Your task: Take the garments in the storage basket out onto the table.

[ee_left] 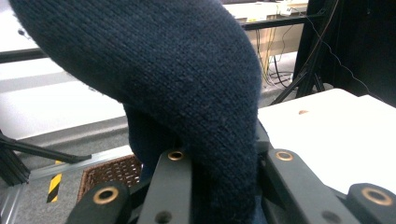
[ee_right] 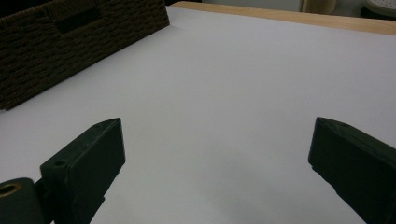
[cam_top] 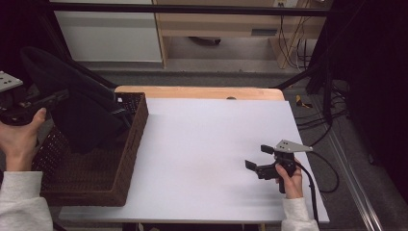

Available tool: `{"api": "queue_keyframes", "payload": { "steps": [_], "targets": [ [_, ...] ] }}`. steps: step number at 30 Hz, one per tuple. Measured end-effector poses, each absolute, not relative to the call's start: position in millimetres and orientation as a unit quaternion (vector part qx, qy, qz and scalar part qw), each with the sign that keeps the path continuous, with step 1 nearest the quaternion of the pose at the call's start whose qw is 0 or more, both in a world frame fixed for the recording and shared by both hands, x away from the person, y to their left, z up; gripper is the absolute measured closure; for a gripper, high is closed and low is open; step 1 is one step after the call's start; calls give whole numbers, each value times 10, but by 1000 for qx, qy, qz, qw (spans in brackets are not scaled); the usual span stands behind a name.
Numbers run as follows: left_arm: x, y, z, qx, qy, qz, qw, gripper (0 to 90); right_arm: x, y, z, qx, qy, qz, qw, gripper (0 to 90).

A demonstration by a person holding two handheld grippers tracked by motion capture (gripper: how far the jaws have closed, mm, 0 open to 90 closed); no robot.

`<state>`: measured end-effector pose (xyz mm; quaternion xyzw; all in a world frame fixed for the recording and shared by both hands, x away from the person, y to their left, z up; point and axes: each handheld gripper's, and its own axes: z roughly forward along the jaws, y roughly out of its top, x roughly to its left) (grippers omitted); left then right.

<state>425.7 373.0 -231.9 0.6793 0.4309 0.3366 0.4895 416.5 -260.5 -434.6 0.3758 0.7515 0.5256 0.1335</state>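
Garment: dark navy knitted sweater (cam_top: 82, 103), fine ribbed stitch, soft and draped. Held up at the left edge of the table, hanging from the left gripper (cam_top: 60, 96) down into the wicker basket (cam_top: 132, 144). Lower folds resting inside the basket; upper part arched above the basket rim.

Left gripper: jaws clamped on a fold of the sweater, cloth pinched between them. Gripped by the left hand (cam_top: 21, 137), raised over the basket's near left corner.

Right gripper (cam_top: 259, 159): jaws wide apart, nothing between them. Held by the right hand (cam_top: 288, 182) low over the white tabletop (cam_top: 202, 154), well apart from the basket.

Differences between views:
- High view: full layout, with basket at left, sweater spilling over its inside, right gripper at the table's near right, wooden table edge (cam_top: 202, 92) at the far side.
- Left gripper view: knit texture of the sweater (ee_left: 154, 74) at close range, bulging over the black jaws; small patch of the basket's woven floor (ee_left: 112, 172) below; corner of the white tabletop (ee_left: 327, 135) at right.
- Right gripper view: bare white tabletop (ee_right: 224, 93) between the two spread jaws; basket's outer wall (ee_right: 70, 42) with a handle cut-out at upper left.

Container: dark brown rectangular wicker basket, on the left part of the table. Contents: lower part of the sweater; further contents indiscernible under the cloth.
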Motion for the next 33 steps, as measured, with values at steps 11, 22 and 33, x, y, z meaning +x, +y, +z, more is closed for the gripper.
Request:
{"api": "queue_keyframes", "payload": {
  "steps": [11,22,33],
  "targets": [
    [4212,3667,-2156,672,417,338,510,778,4166,-2602,-4348,376,752,524,131,43],
    [4183,3502,-2021,673,394,331,531,778,4167,-2604,-4347,375,752,526,132,43],
    [4233,3180,-1984,686,369,315,543,777,4166,-2607,-4344,375,751,527,132,43]
  ]
}}
